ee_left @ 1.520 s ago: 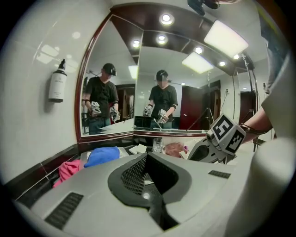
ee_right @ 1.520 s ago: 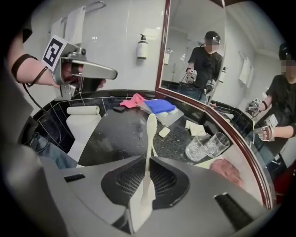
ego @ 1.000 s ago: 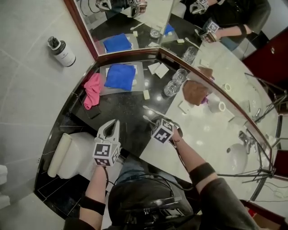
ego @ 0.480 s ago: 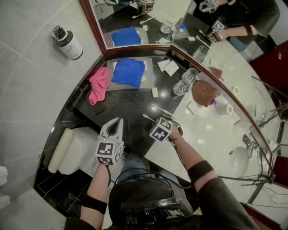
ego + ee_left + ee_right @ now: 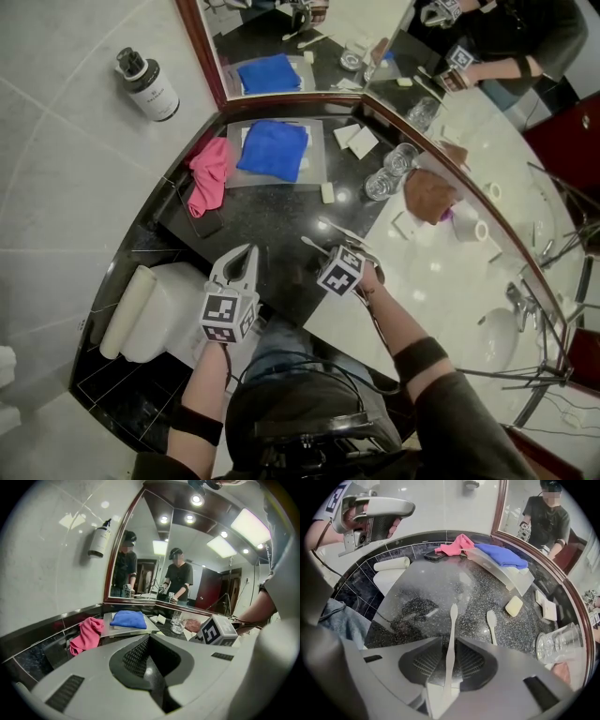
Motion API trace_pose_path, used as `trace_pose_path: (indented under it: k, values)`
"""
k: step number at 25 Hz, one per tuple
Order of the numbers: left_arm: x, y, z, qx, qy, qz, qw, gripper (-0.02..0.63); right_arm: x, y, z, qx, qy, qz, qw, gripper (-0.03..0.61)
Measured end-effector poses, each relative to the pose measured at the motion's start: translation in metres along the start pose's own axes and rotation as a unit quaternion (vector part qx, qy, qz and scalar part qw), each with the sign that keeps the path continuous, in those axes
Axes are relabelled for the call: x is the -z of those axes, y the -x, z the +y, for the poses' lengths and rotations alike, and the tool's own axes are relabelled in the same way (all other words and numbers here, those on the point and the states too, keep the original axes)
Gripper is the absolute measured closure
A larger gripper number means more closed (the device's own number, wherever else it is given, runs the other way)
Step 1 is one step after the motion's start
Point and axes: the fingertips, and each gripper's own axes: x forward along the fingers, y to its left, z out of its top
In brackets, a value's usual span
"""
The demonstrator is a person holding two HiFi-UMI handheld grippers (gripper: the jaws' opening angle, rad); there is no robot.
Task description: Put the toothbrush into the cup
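1. Found right gripper (image 5: 449, 645) jaws just widened, straddling toothbrush (image 5: 451, 625) flat on counter (image 5: 436, 585), unpinched.
2. Noted left gripper (image 5: 150, 641) closed tight, empty.
3. Judged likely to skid off pads on closing, being slim and flat.

From above the person's head, the head view looks steeply down on the dark table (image 5: 272, 220), with the corner mirror (image 5: 281, 42) at the frame's top. The left gripper view sits low and nearly level, facing across the table to that mirror. The right gripper view tips steeply down, close over the stone. All three share the blue towel (image 5: 274, 148) and pink cloth (image 5: 210, 173); the right gripper view also catches the left gripper (image 5: 408, 508), upper left.
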Motion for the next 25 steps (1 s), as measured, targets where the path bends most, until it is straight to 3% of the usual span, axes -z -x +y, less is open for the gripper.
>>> trace_pose_path:
  k: [5, 9, 14, 18, 25]
  values:
    - [-0.001, -0.002, -0.005, 0.001, -0.006, -0.001, 1.0, 0.614, -0.006, 0.014, 0.002, -0.001, 0.007, -0.015, 1.0, 0.454]
    - [-0.008, -0.004, -0.014, 0.004, -0.017, -0.004, 0.9998, 0.614, -0.011, 0.035, -0.005, 0.006, -0.016, -0.044, 0.999, 0.456]
    - [-0.023, -0.004, -0.03, 0.014, -0.028, -0.008, 0.9995, 0.614, -0.019, 0.082, -0.024, 0.026, -0.085, -0.12, 0.989, 0.551]
    - [-0.037, -0.007, -0.044, 0.02, -0.036, -0.017, 0.999, 0.614, -0.014, 0.126, -0.043, 0.05, -0.137, -0.183, 0.972, 0.56]
    - [-0.059, -0.013, -0.084, 0.042, -0.061, -0.025, 0.997, 0.614, 0.027, 0.206, -0.076, 0.103, -0.247, -0.29, 0.919, 0.561]
